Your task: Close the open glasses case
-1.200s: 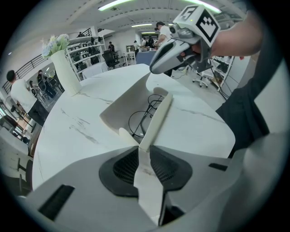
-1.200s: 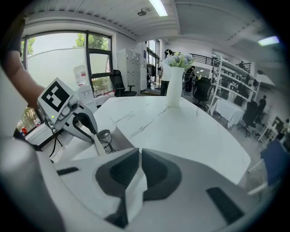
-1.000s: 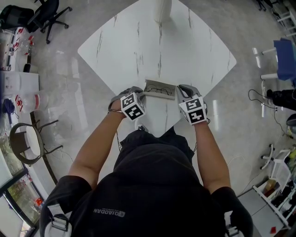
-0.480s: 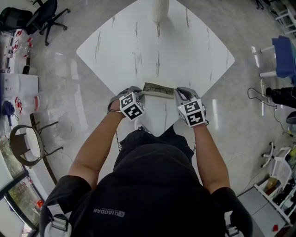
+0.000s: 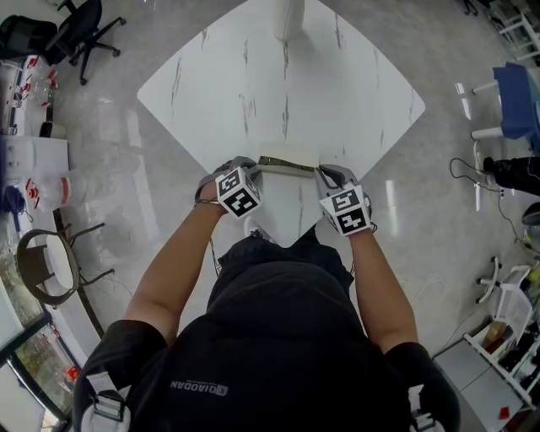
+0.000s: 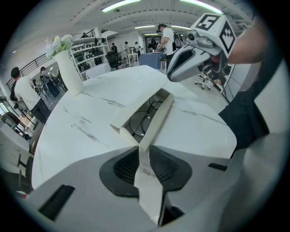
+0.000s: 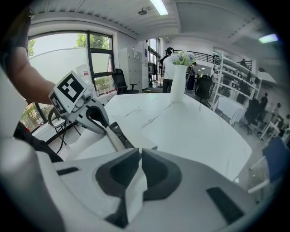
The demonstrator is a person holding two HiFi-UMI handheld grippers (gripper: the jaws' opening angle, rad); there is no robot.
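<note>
A long white glasses case (image 5: 287, 164) lies near the front corner of the marble table (image 5: 278, 76). Dark-framed glasses (image 6: 139, 120) rest inside it. The lid (image 6: 159, 115) stands partly raised over the tray, leaving a narrow opening. My left gripper (image 5: 254, 170) is shut on the lid's left end; its fingertips (image 6: 144, 147) pinch the white flap. My right gripper (image 5: 324, 175) is shut on the lid's right end, and its jaws (image 7: 138, 152) clamp the flap edge. Each gripper shows in the other's view: the right gripper (image 6: 188, 63), the left gripper (image 7: 86, 113).
A tall white vase (image 5: 287, 17) with flowers (image 7: 183, 58) stands at the table's far side. Office chairs (image 5: 80, 29) and shelving surround the table, and people (image 6: 167, 38) stand in the background. The table's front corner edge (image 5: 291, 240) is close to my body.
Both grippers have swung the lid away from me, over the tray. The case's opening, wide a second ago with the glasses showing, is now a thin strip in the head view.
</note>
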